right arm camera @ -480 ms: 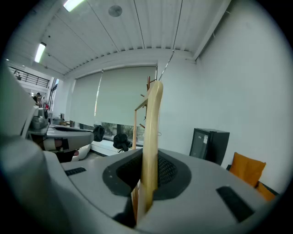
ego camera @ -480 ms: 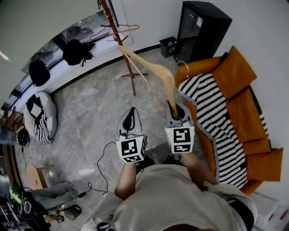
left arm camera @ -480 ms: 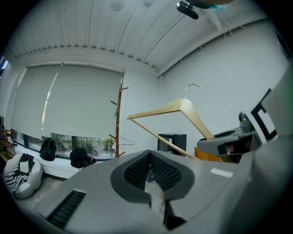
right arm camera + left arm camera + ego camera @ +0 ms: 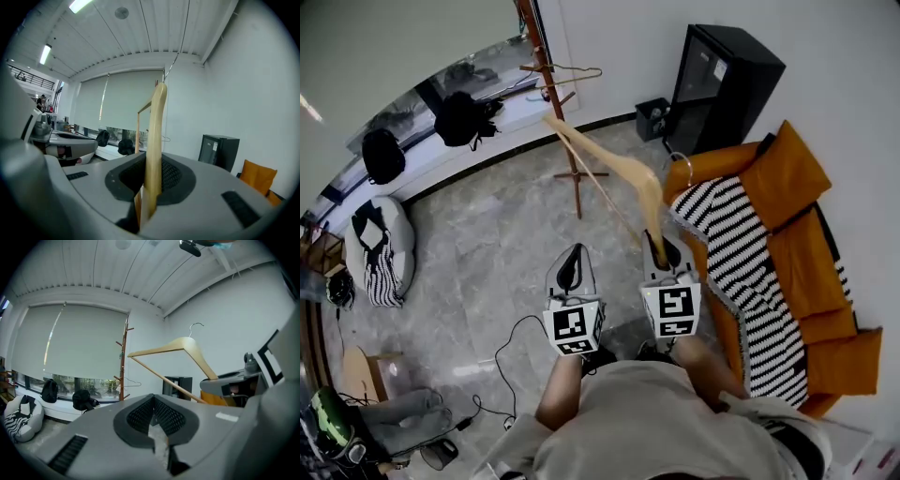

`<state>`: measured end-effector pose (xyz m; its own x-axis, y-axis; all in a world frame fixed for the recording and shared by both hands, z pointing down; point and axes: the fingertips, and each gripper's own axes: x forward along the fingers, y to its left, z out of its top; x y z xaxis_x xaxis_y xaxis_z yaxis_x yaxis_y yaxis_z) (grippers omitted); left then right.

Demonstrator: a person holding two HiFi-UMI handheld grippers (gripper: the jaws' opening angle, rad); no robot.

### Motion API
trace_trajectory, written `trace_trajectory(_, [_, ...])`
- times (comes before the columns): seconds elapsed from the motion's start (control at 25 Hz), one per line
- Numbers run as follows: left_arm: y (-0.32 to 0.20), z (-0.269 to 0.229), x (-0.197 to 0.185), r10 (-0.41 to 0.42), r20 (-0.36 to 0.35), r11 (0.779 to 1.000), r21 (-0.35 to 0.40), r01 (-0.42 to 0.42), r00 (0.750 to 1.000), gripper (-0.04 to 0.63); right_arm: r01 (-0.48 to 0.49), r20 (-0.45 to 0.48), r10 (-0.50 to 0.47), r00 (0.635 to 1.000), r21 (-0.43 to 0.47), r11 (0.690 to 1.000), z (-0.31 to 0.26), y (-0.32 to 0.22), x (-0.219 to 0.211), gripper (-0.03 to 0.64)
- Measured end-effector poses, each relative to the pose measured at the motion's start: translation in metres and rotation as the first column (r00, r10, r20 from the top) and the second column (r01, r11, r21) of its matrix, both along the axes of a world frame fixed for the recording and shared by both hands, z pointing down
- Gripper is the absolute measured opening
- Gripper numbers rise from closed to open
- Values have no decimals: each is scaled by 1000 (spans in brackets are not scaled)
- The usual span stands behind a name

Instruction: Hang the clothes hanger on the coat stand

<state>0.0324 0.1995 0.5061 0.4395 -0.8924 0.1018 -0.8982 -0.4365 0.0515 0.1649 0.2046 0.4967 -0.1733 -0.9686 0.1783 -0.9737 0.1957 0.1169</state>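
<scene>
Wooden hanger (image 4: 623,161) held well short of the coat stand (image 4: 546,70): your right tool (image 4: 664,246) is clamped on one arm's end and your left tool (image 4: 570,267) is closed on nothing, so the hanging itself is not yet done. Only the left gripper view shows the metal hook (image 4: 197,325) in clear outline.

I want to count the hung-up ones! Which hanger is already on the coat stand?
The thin wire hanger, hooked on a peg of the coat stand. The big wooden hanger is not: the right gripper holds it.
</scene>
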Motion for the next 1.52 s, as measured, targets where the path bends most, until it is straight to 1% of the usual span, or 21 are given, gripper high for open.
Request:
trace_trajectory(0.24, [-9,8,-33,16,-15,1000,-20,-16,1000,11,14,-21,-14,1000,-10,1000,4,-11,-33,34])
trace_trajectory(0.44, [-17,19,-70,16,29,1000,1,-16,999,11,34,-38,-35,999,-22,999,15,-20,-69,34])
trace_trajectory(0.52, [-24,21,-88,22,25,1000,-1,-22,999,11,26,-49,-28,998,-24,999,16,-27,-84,34])
trace_trajectory(0.68, [-36,27,-135,27,18,999,-23,-27,999,11,10,-68,-13,998,-36,999,17,-40,-121,34])
trace_trajectory(0.84, [-47,43,-172,-13,37,999,-40,15,999,11,32,-87,-38,995,-67,997,28,-40,-149,34])
trace_trajectory(0.92, [-54,45,-180,-25,20,999,-43,26,999,11,44,-111,-52,992,-77,996,32,-41,-156,34])
trace_trajectory(1.0, [-60,45,-178,-13,-5,999,-46,12,1000,11,39,-129,-50,990,-87,995,31,-47,-154,34])
trace_trajectory(1.08, [-64,45,-174,1,-13,999,-48,-2,1000,11,31,-134,-43,990,-90,995,30,-57,-153,34])
trace_trajectory(1.16, [-70,47,-174,4,-4,999,-52,-4,1000,11,37,-132,-49,990,-89,995,29,-70,-154,34])
trace_trajectory(1.24, [-78,47,-181,-7,22,999,-47,8,1000,11,54,-125,-64,990,-87,995,29,-85,-157,34])
trace_trajectory(1.4, [-109,36,-214,-75,58,997,-25,76,996,11,97,-96,-104,990,-74,992,27,-123,-169,34])
trace_trajectory(1.52, [-131,24,-220,-96,61,995,-8,96,994,11,128,-82,-133,988,-60,990,23,-146,-173,34])
